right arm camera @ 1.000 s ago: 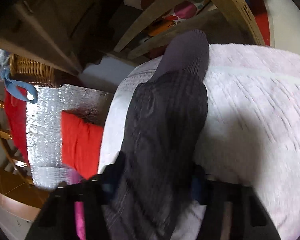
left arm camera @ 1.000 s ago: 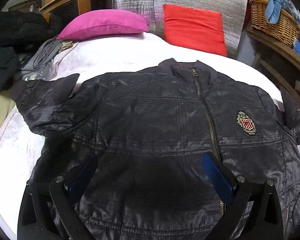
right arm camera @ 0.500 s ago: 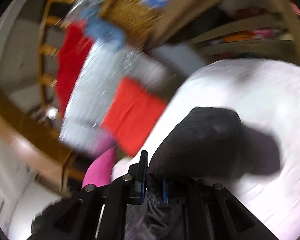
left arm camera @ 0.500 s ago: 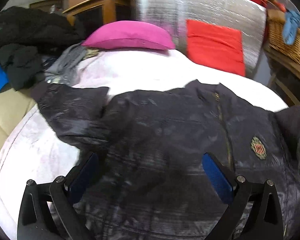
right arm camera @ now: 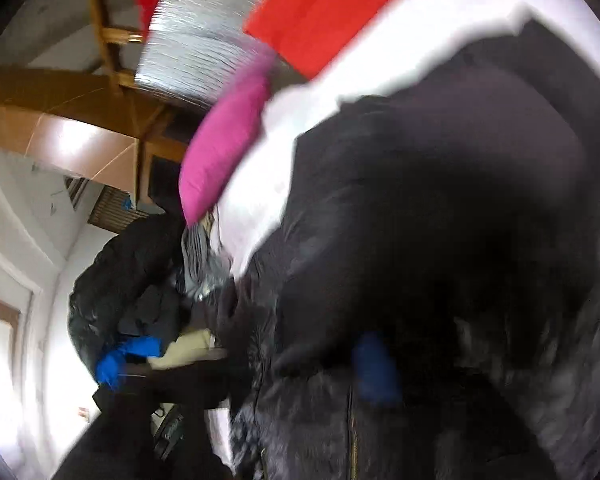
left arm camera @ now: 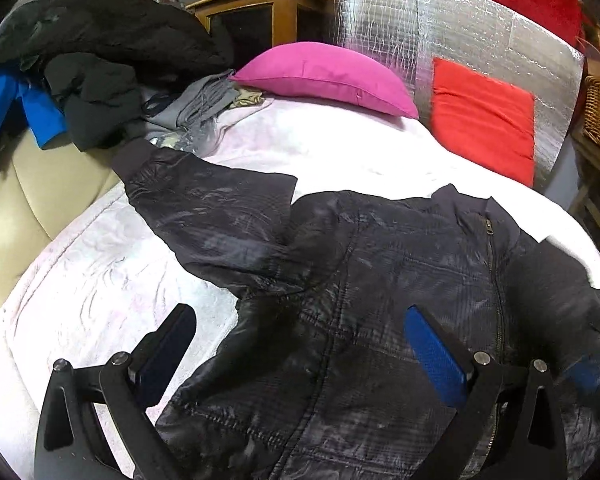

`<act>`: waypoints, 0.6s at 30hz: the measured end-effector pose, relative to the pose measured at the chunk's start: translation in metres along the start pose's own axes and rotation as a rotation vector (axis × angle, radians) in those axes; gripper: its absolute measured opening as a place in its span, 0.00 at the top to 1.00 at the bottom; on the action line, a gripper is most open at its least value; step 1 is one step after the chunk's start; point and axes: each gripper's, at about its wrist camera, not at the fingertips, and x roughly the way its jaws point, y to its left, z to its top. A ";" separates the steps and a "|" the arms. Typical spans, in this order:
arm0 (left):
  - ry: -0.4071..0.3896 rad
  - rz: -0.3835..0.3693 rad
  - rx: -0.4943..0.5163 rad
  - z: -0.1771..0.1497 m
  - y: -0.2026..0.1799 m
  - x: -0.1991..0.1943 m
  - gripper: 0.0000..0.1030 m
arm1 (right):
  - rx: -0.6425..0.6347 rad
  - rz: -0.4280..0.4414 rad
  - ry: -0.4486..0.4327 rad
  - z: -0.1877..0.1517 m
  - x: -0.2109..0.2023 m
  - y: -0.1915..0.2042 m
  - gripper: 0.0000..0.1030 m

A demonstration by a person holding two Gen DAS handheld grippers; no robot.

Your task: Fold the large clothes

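- White bedding [left arm camera: 332, 152] covers the bed, with a pink pillow [left arm camera: 324, 76] and a red cushion [left arm camera: 484, 120] at the far end, and a heap of dark clothes [left arm camera: 100, 60] off to the left.
- One big black jacket [left arm camera: 380, 300] lies flat on the bed, front side up, with its zip [left arm camera: 494, 280] closed.
- A second ago the right sleeve [left arm camera: 556, 292] lay stretched out on the bed. Half a second ago the right gripper [right arm camera: 374, 366] was pinching it and lifting it.
- Now that sleeve lies folded over the jacket's chest and hides the badge that showed before.
- The right gripper's jaws have just been opening. The right view is very blurry, but nothing seems to be between them now, so it has likely let the sleeve go.
- The left gripper [left arm camera: 300, 344] hangs over the jacket's lower left side. Its jaws are spread wide and hold nothing, the same as a second ago.
- The left view has slid toward the other sleeve.
- The left sleeve [left arm camera: 204, 208] is still stretched out to the side, with its cuff near the heap of clothes.
- So one sleeve looks done. I think the left sleeve comes next, and then the body of the jacket must be folded.
- The cloth looks shiny and puffy, so a folded sleeve might slip back.
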 end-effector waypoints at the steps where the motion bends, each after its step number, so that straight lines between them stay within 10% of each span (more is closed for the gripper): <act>1: -0.003 0.000 0.003 0.000 -0.001 -0.002 0.00 | 0.042 0.029 0.003 -0.004 -0.004 -0.005 0.14; 9: -0.043 -0.145 0.121 -0.007 -0.045 -0.031 0.00 | 0.128 0.147 -0.174 -0.012 -0.101 -0.030 0.15; 18: -0.060 -0.254 0.400 -0.036 -0.156 -0.055 0.00 | 0.380 0.068 -0.245 0.036 -0.116 -0.096 0.52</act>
